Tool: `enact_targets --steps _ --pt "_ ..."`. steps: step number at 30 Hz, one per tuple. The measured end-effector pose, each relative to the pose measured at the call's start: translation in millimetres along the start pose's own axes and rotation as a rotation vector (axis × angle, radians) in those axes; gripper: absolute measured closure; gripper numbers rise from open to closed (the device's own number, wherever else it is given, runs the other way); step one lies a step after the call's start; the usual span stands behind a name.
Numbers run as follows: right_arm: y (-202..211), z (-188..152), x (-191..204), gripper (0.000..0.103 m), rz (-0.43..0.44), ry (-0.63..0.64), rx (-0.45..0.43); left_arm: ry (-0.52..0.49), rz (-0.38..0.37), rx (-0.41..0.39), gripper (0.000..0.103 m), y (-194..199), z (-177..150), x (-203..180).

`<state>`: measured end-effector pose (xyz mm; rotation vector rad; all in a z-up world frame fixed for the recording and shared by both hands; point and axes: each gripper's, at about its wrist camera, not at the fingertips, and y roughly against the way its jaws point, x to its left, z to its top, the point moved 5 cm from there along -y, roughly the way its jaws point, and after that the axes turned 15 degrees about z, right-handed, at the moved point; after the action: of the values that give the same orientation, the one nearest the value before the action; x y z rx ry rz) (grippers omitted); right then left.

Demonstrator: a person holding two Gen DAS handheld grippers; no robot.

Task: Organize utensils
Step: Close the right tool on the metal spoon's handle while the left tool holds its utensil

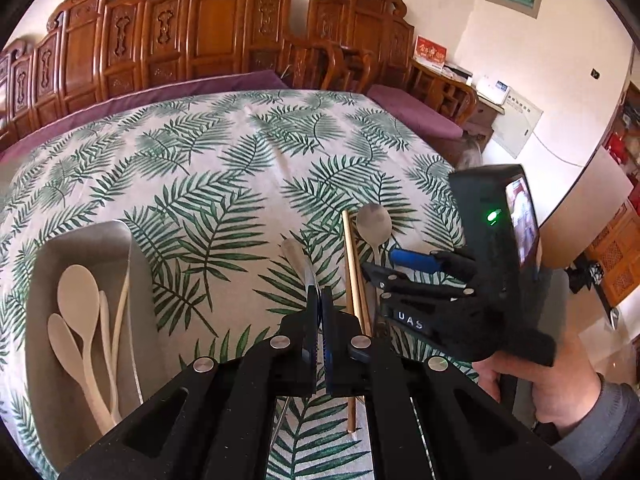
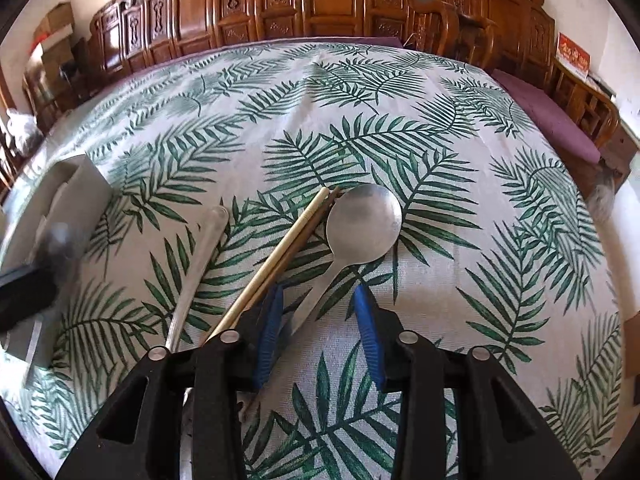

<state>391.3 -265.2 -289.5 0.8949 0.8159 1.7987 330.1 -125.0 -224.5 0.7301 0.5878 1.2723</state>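
Steel spoon handle (image 1: 309, 270) pinched in left gripper (image 1: 320, 300); right gripper (image 2: 318, 308) jaws spread.

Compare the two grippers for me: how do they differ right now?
The left tongs are shut on the slim metal spoon's handle; the right tongs are open, fingers straddling the handle of the round-bowled metal spoon without touching. The left sits near the grey tray, the right farther away. Both are black with blue pads.
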Motion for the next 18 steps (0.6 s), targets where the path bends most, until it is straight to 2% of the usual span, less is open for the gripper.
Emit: enact_targets --steps 2,4,9,18 --pt "2 -1 -2 0.085 -0.01 0.002 0.02 0.003 0.001 -0.009 0.102 3 1 3" --pt "9 -5 -9 0.093 -0.037 -0.005 0.042 0.01 0.001 -0.015 0.102 6 3 6" --pt "15 -11 -24 0.094 -0.044 -0.023 0.043 0.026 -0.001 -0.015 0.102 8 6 13" --pt "12 -8 -18 0.094 -0.065 0.02 0.048 0.036 0.008 -0.014 0.102 7 7 20"
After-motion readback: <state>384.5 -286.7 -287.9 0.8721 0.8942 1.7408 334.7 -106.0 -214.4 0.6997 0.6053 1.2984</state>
